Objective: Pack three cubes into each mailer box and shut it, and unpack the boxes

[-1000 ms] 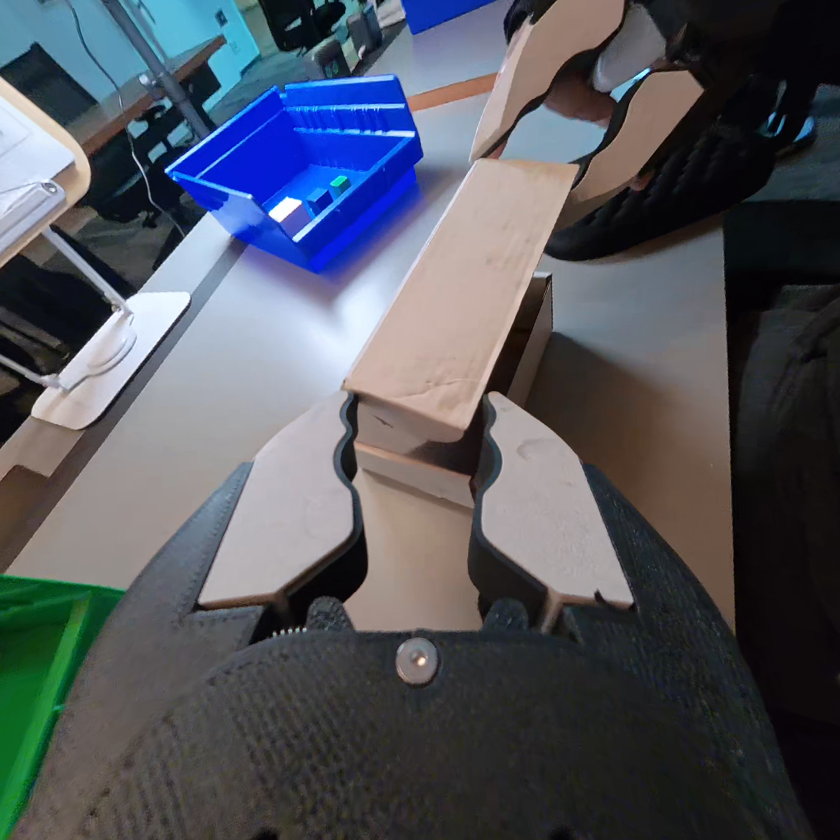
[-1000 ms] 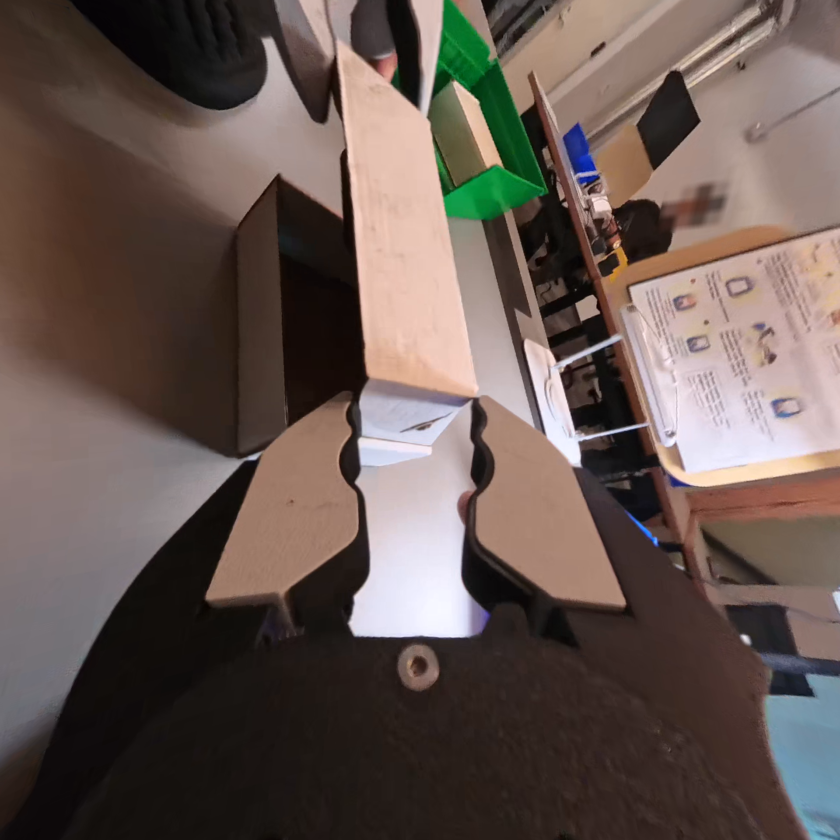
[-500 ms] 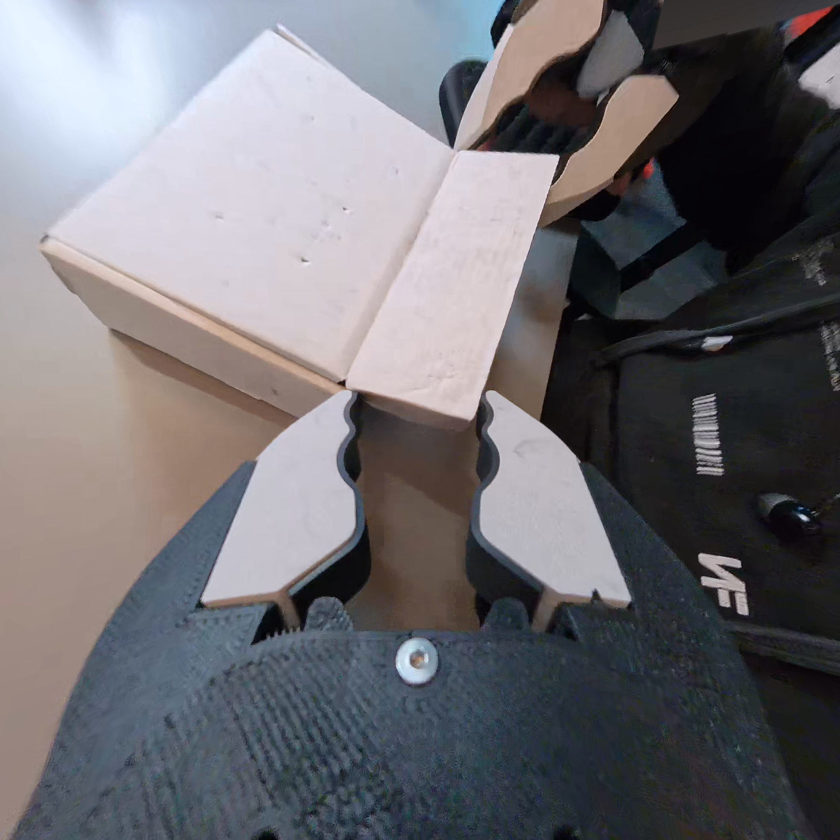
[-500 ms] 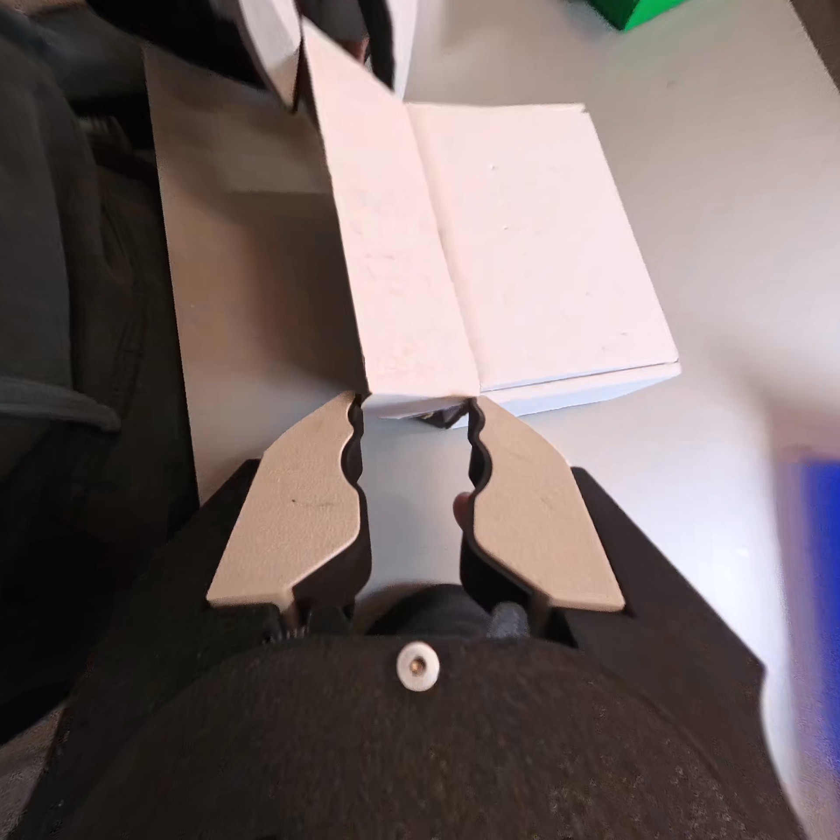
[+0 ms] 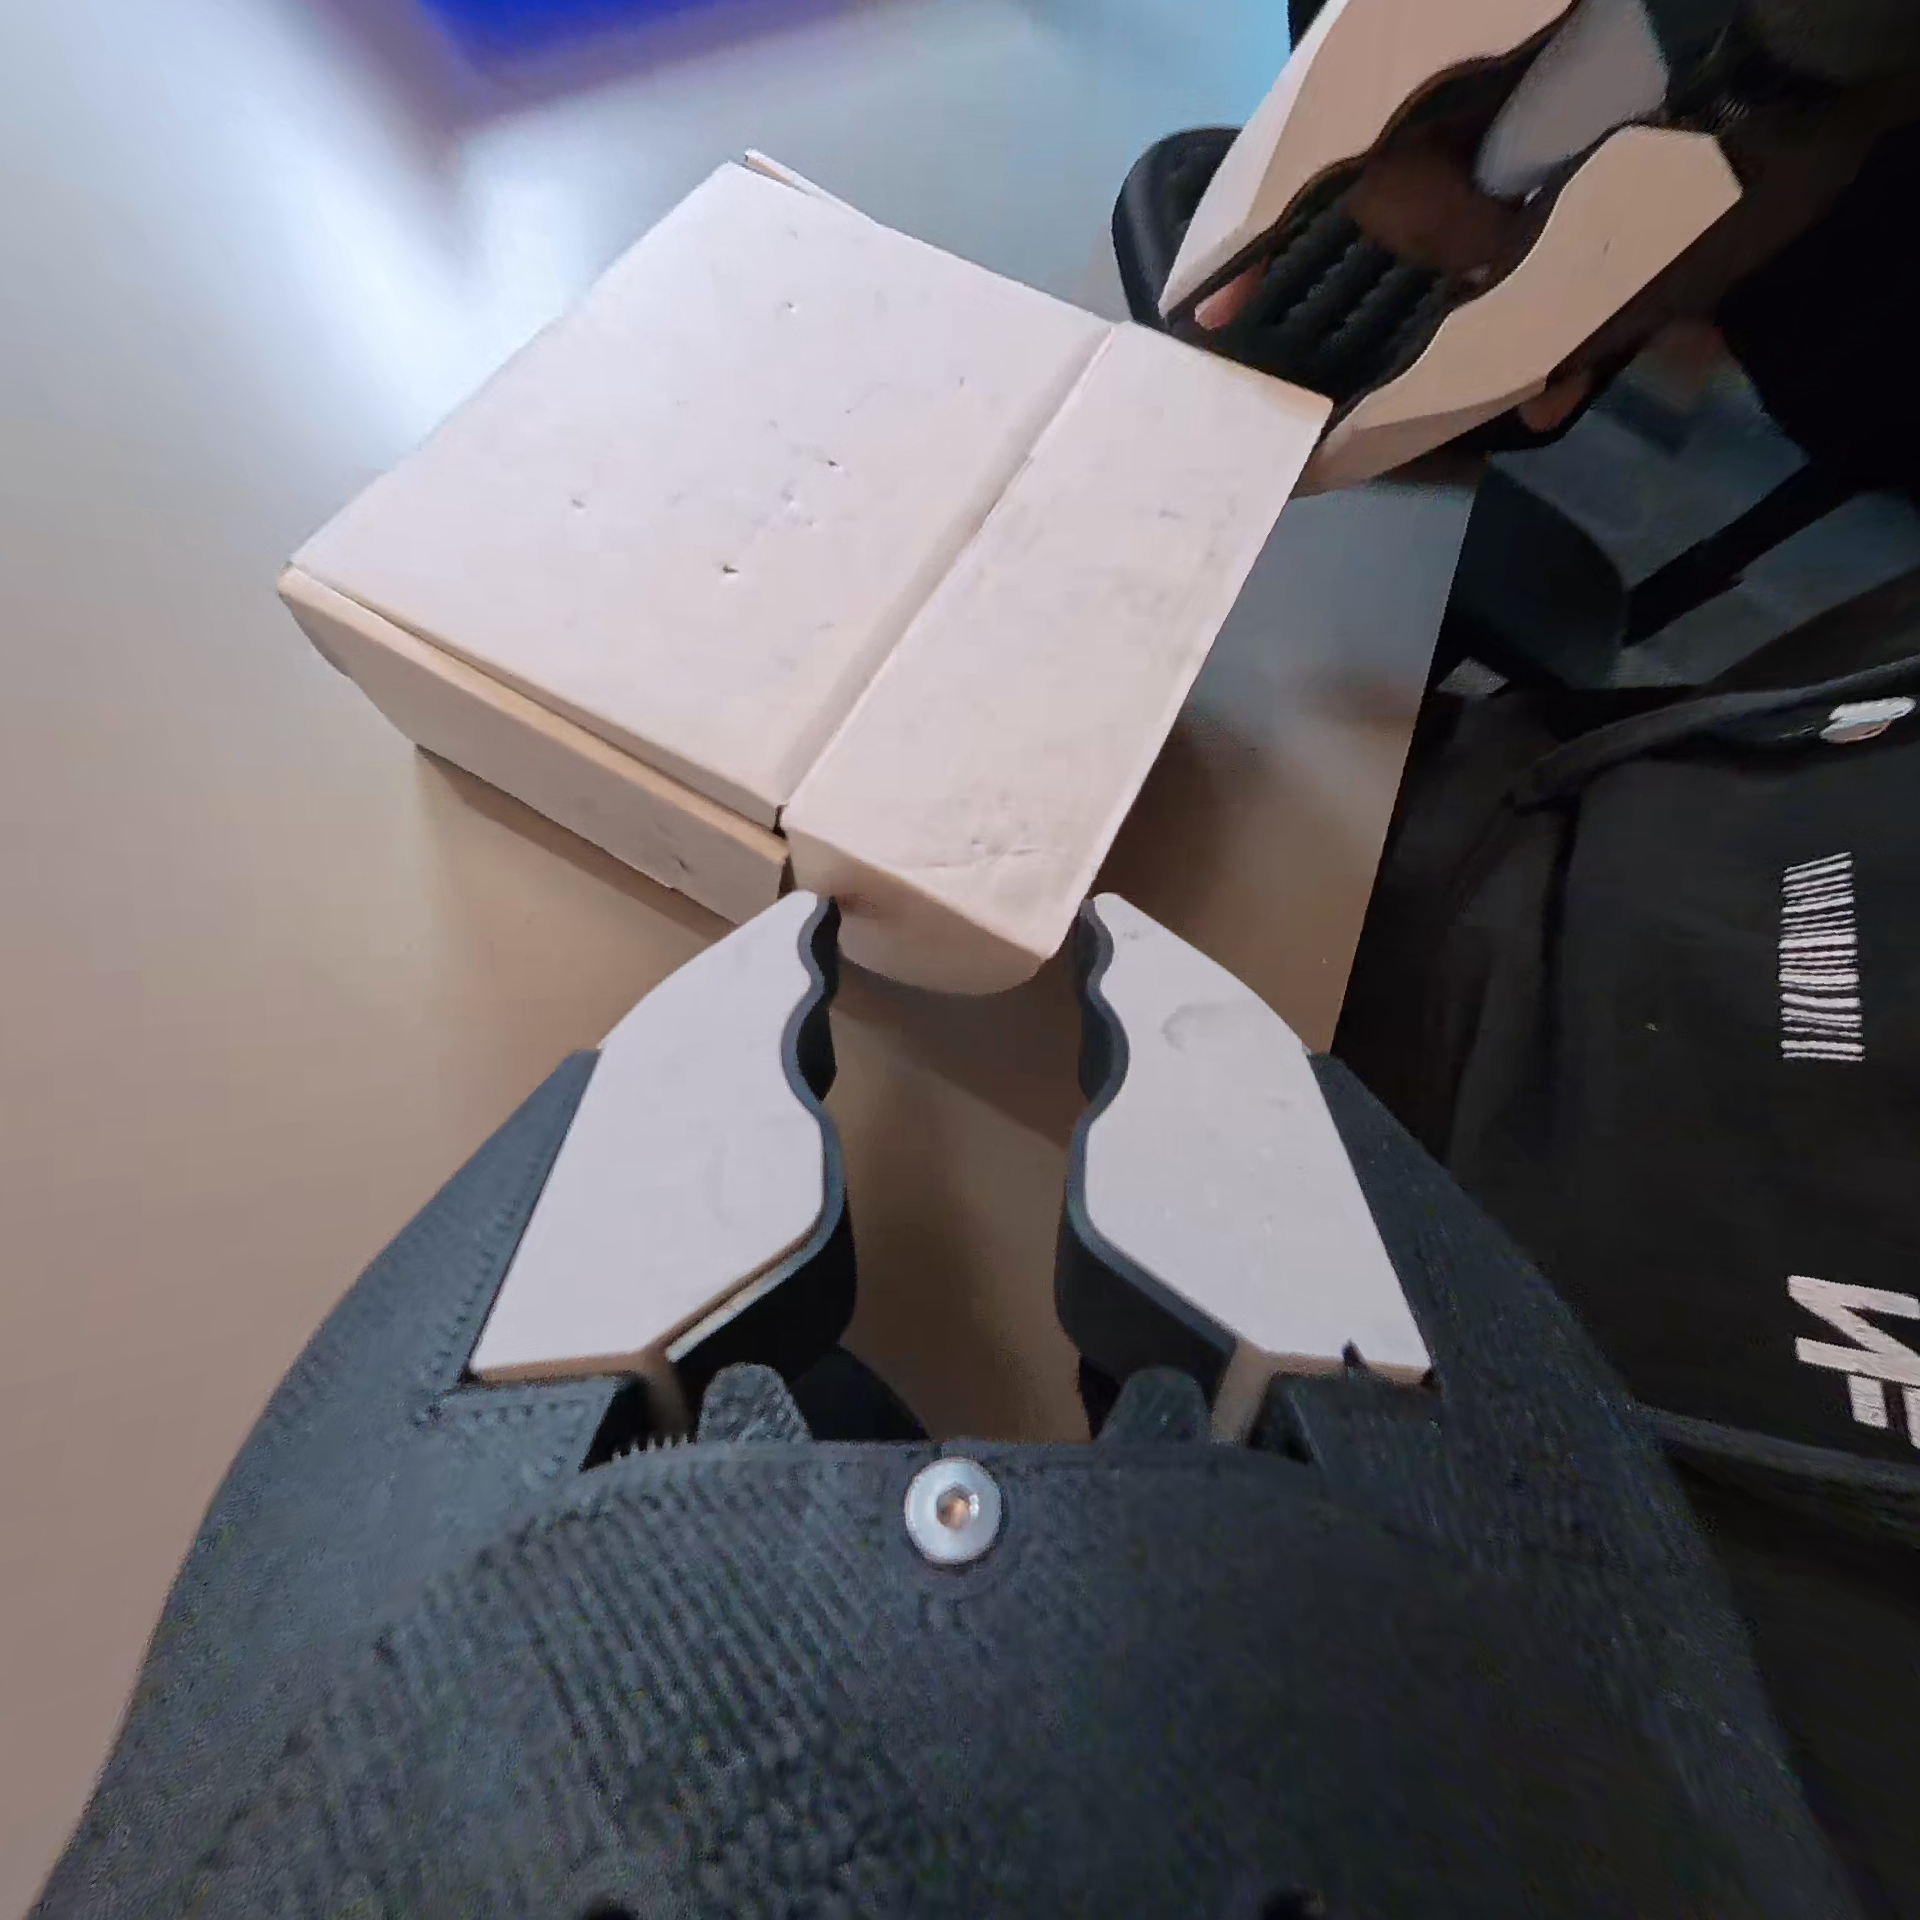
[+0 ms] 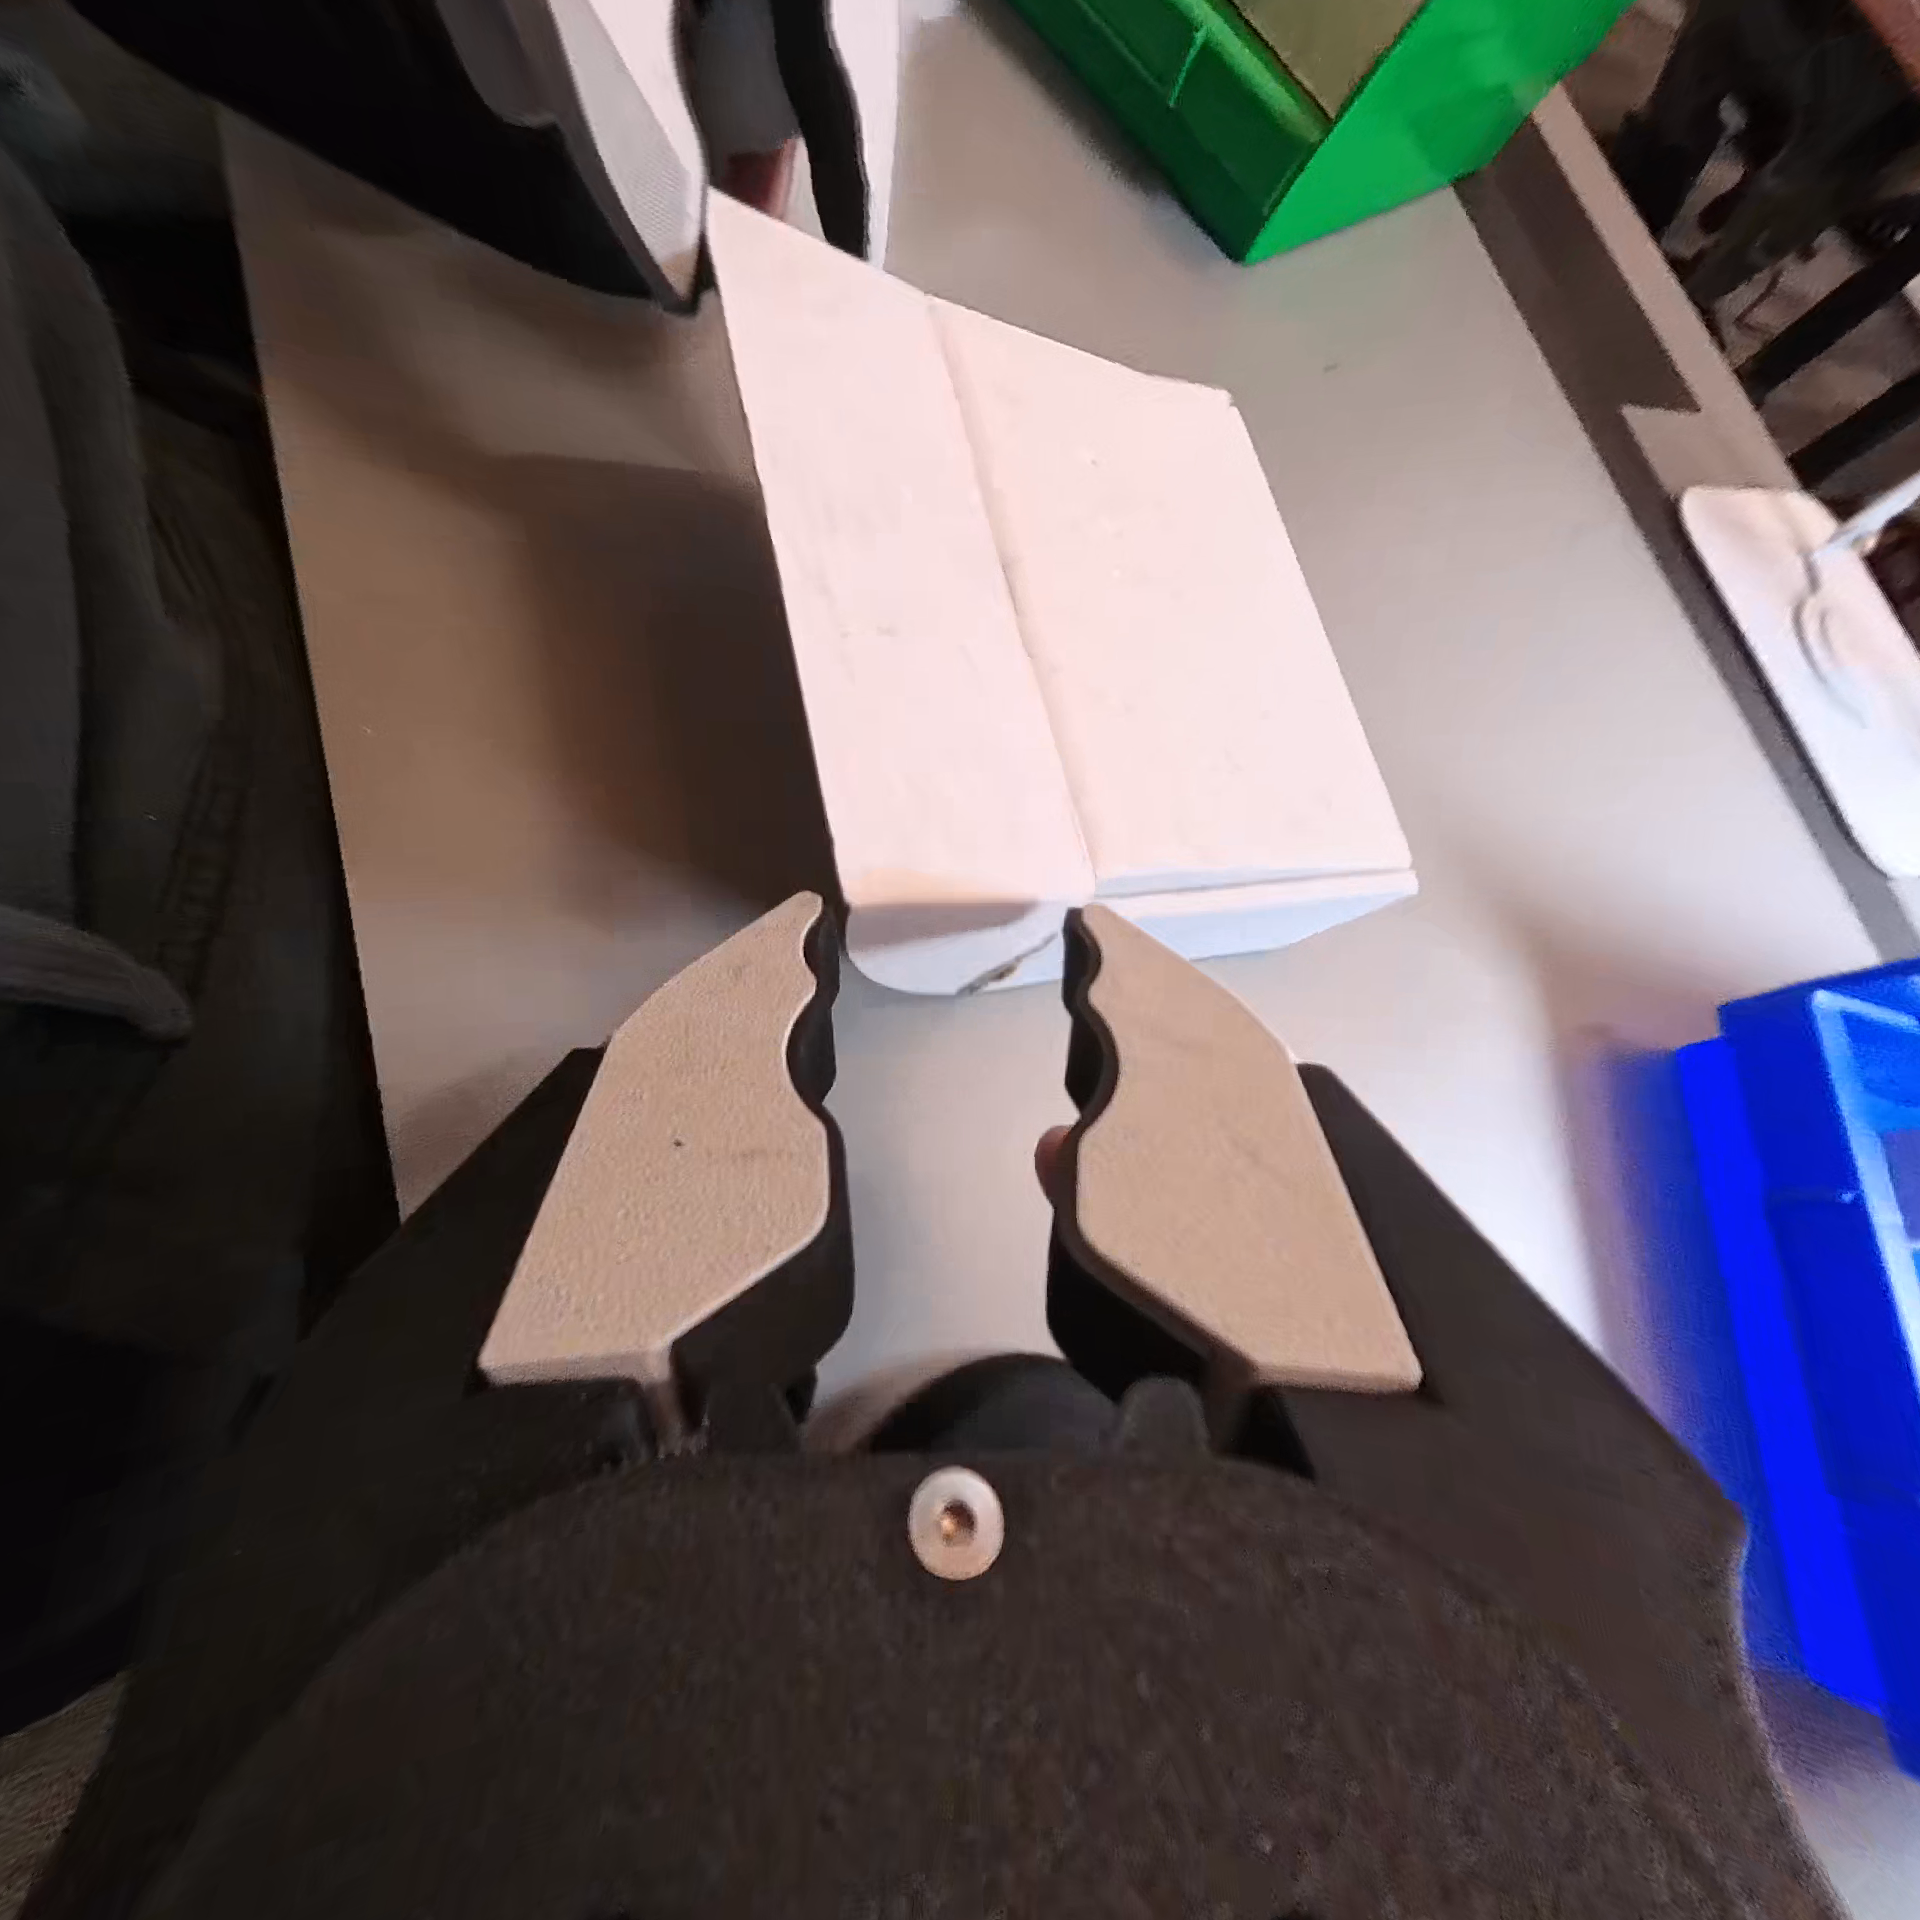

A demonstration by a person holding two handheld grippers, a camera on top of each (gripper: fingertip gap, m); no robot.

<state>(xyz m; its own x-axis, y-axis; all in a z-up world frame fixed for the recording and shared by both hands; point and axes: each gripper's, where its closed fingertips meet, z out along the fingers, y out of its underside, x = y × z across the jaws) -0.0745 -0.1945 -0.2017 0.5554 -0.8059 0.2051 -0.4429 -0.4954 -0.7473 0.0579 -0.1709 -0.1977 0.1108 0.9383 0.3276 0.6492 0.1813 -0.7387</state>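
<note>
A pale cardboard mailer box (image 5: 675,499) lies on the table with its lid down. The lid's front flap (image 5: 1039,665) sticks out level past the box's front. My left gripper (image 5: 951,920) is shut across the near end of that flap. My right gripper (image 5: 1262,384) holds its far end. In the right wrist view the same box (image 6: 1164,644) and flap (image 6: 894,623) show, with my right gripper (image 6: 948,920) shut across one end of the flap and my left gripper (image 6: 774,260) at the other end. No cubes are in sight.
A green bin (image 6: 1351,135) stands beyond the box and a blue bin (image 6: 1829,1299) at the right. A white lamp base (image 6: 1829,665) sits near the table's far edge. A person's dark clothing (image 5: 1662,1039) is beside the table's (image 5: 208,935) near edge. My right fingertips sit around 15 cm from my left ones.
Both grippers have swung the lid from upright down onto the box, still holding the flap's ends. The dark inside of the box is now covered.
</note>
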